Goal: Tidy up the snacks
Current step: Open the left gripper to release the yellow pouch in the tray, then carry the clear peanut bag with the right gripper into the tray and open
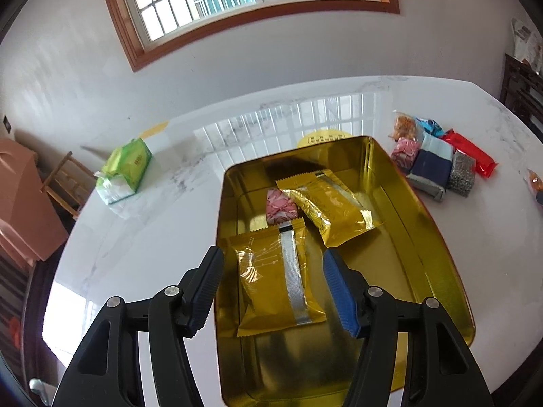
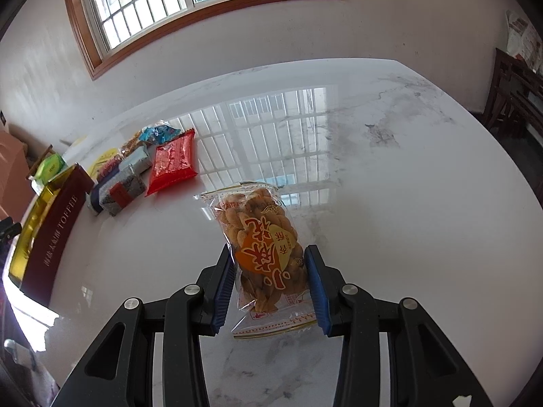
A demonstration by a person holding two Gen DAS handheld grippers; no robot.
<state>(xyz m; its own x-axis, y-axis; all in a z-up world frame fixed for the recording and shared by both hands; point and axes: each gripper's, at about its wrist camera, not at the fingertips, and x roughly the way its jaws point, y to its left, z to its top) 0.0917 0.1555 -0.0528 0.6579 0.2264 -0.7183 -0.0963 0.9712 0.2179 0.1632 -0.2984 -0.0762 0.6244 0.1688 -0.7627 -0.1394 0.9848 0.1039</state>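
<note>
- Two hand-held grippers work a white marble table (image 2: 390,176) where snacks are being sorted into a gold tin (image 1: 437,237).
- Right gripper (image 2: 271,285): its jaws pinch a clear packet of fried dough twists (image 2: 263,237) by the long sides, blue pads pressed into the wrapper near its lower half. The packet's far end points out over the table, and whether it rests on the surface or hangs just above cannot be told.
- Left gripper (image 1: 273,288): jaws spread and holding nothing, poised over the tin's near end, straddling from above a gold foil packet (image 1: 276,285) that lies flat on the tin floor without touching it.
- Already in the tin: a second gold packet (image 1: 334,210) and a pink-wrapped sweet (image 1: 281,208). Well off to the side, a red packet (image 2: 174,164) and several other snacks wait in a loose heap beside the tin.
- Doing the carry well likely means keeping the squeeze light, since the twists look brittle, and holding the packet level while it crosses to the tin.
- Bare floor on the tin's right side looks the best landing spot, and the left gripper should probably clear out first.
- Both grippers tilt steeply down toward the table.
</note>
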